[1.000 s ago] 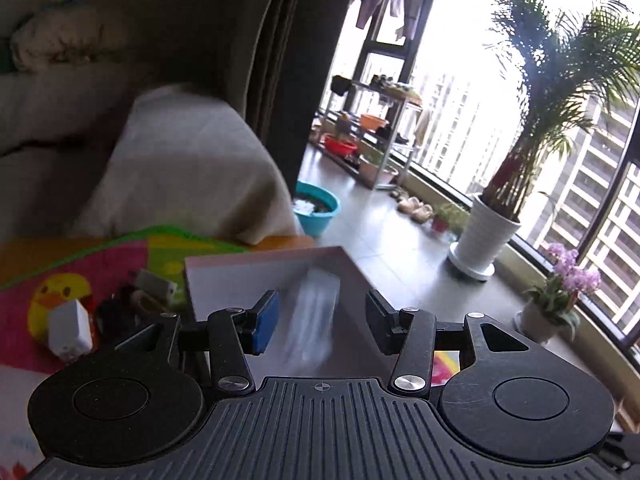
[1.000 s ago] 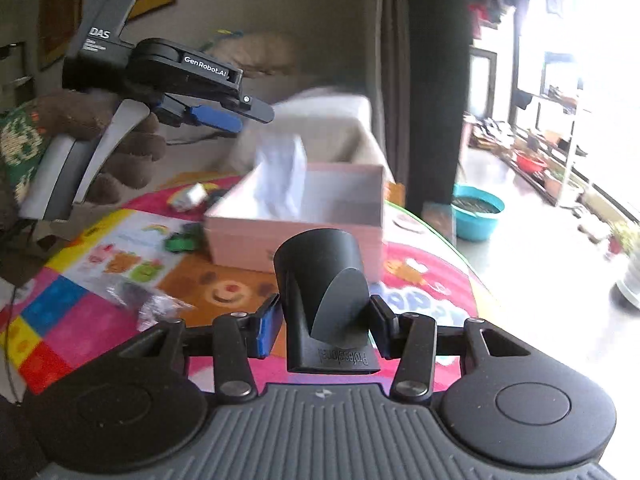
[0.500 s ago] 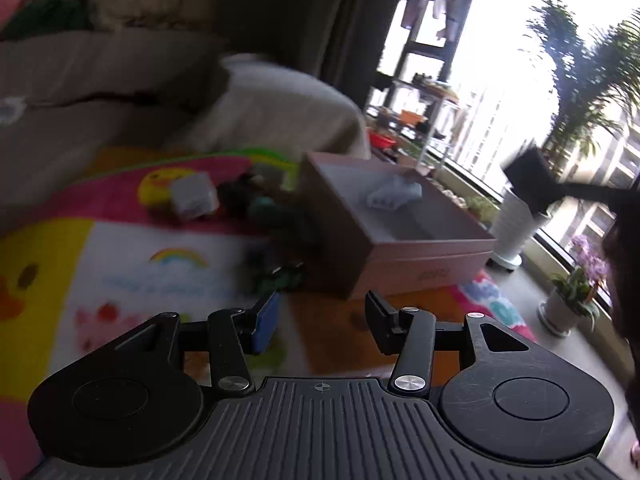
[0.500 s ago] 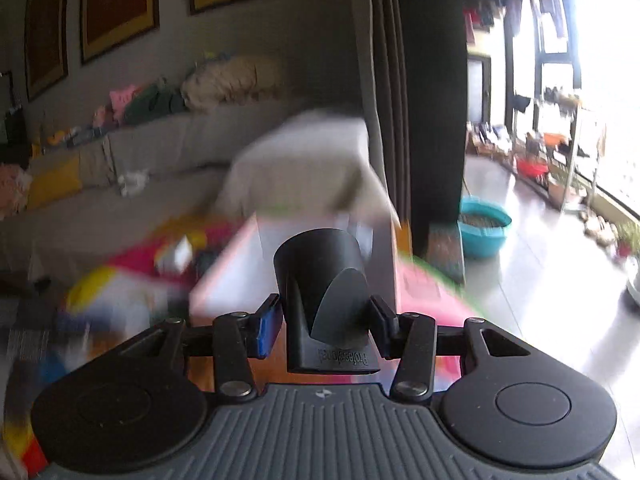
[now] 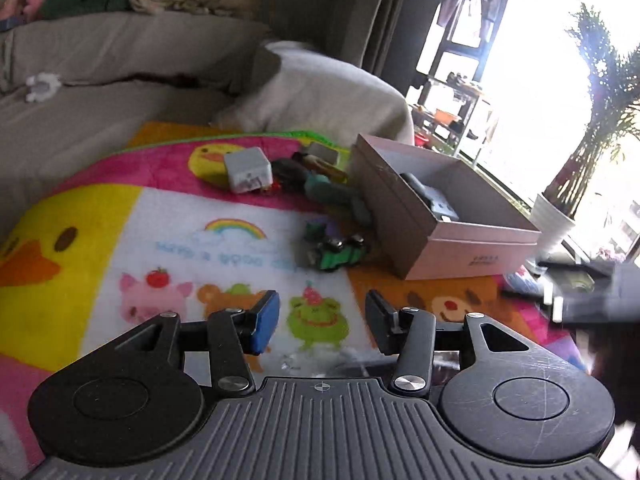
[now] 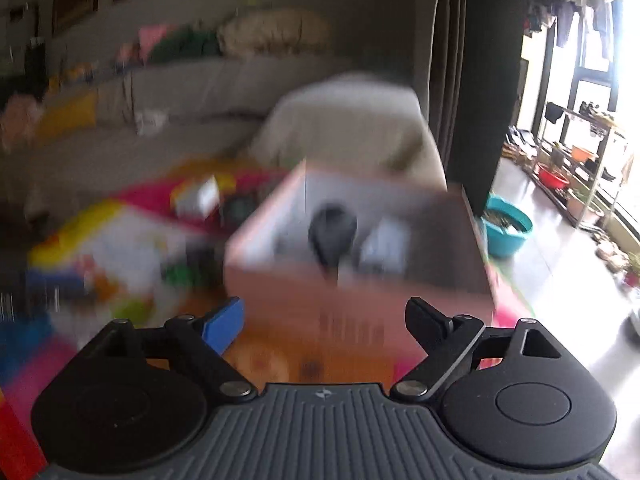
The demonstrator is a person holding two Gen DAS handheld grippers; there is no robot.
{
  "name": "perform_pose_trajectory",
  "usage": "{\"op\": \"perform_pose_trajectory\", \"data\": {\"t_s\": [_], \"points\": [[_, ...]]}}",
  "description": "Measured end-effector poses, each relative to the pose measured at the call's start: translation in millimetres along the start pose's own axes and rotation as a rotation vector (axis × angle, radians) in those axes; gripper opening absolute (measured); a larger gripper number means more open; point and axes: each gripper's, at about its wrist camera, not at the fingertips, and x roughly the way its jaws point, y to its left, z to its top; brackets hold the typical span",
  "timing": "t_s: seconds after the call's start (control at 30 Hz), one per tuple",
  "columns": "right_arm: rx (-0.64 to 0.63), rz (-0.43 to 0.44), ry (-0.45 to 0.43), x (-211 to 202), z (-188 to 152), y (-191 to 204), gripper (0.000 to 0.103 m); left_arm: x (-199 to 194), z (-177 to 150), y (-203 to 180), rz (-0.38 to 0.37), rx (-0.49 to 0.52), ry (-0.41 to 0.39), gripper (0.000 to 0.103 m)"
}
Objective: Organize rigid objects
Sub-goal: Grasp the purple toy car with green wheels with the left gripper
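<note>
A pink cardboard box (image 5: 476, 248) stands on a colourful cartoon mat (image 5: 168, 240). In the blurred right wrist view the box (image 6: 360, 288) holds a black nozzle-shaped object (image 6: 332, 236) and a white item (image 6: 384, 244). My right gripper (image 6: 324, 320) is open and empty, just in front of the box. My left gripper (image 5: 322, 320) is open and empty above the mat, left of the box. A white cube (image 5: 248, 170), a green toy vehicle (image 5: 336, 248) and dark small objects (image 5: 320, 184) lie on the mat beside the box.
A grey sofa (image 5: 120, 72) with cushions lies behind the mat. A white cloth-covered seat (image 5: 332, 92) stands behind the box. A potted palm (image 5: 580, 152), a shelf rack (image 6: 576, 152) and a teal basin (image 6: 508, 232) stand by the window at right.
My right gripper opened and let go of the black nozzle-shaped object, which now lies in the box. My left gripper swung away from above the box to over the mat.
</note>
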Motion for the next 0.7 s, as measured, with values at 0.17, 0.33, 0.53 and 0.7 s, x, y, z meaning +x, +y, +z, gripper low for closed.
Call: {"op": "perform_pose_trajectory", "data": {"t_s": [0.17,0.33,0.53,0.7], "points": [[0.016,0.012,0.005,-20.2,-47.9,11.8,0.088,19.5,11.3,-9.8,0.000,-0.012,-0.002,0.052],[-0.024,0.089,-0.029,-32.3,-59.7,21.1,0.088,54.5,34.9,-25.4,0.007,0.016,0.016,0.052],[-0.019,0.115,0.014,-22.5,-60.3,21.1,0.088,106.3,49.9,-37.1,0.111,0.045,0.071,0.052],[0.057,0.122,0.053,-15.0,-59.1,9.7,0.088,123.0,50.5,-31.1,0.113,0.057,0.100,0.055]]}}
